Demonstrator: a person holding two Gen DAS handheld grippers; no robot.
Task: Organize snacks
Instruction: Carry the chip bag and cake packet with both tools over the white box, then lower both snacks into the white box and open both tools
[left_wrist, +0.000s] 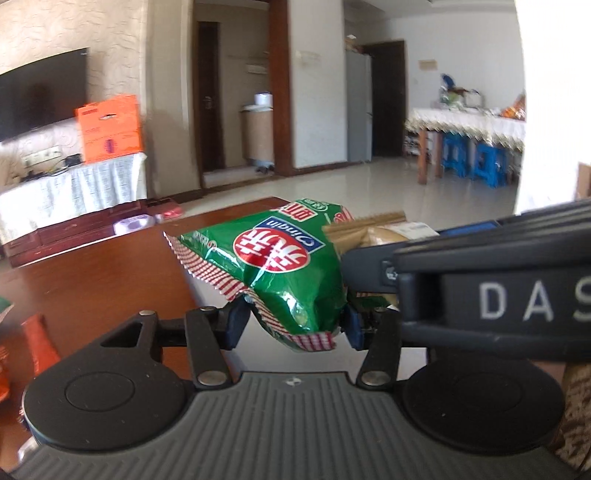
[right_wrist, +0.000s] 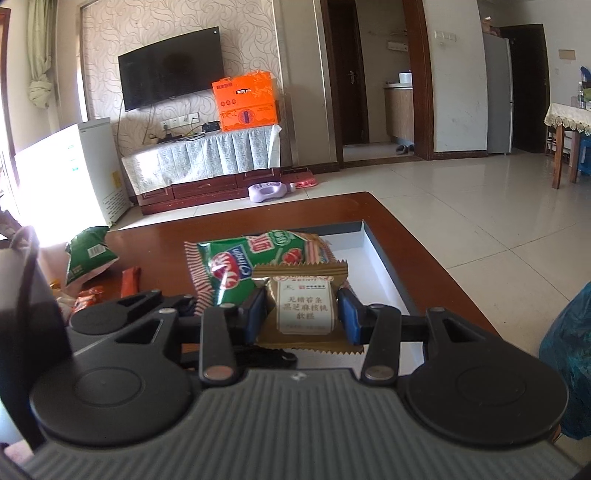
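Hanging between the blue pads of the left gripper (left_wrist: 291, 325), the green bag (left_wrist: 273, 266) is pinched at its near, crimped end, and its long axis runs away from the camera toward the far edge of the bench (left_wrist: 110, 280). Glossy green foil, a red-and-white checked seam and a round red logo mark it; the body is puffed and creased where the pads meet it. The jaws stand partly apart, clamped on the bag. Just to its right, touching or nearly so, the right gripper (right_wrist: 301, 314) is closed on the tan packet (right_wrist: 304, 306), a flat wrapper with a white printed label and serrated ends, held crosswise. Beyond and to the right of both lies the tray (right_wrist: 384, 258), a shallow white-floored box with a dark rim; the right hand is judged nearer to it. More loose snacks, among them a second green bag (right_wrist: 88, 258), lie at the bench's left side.
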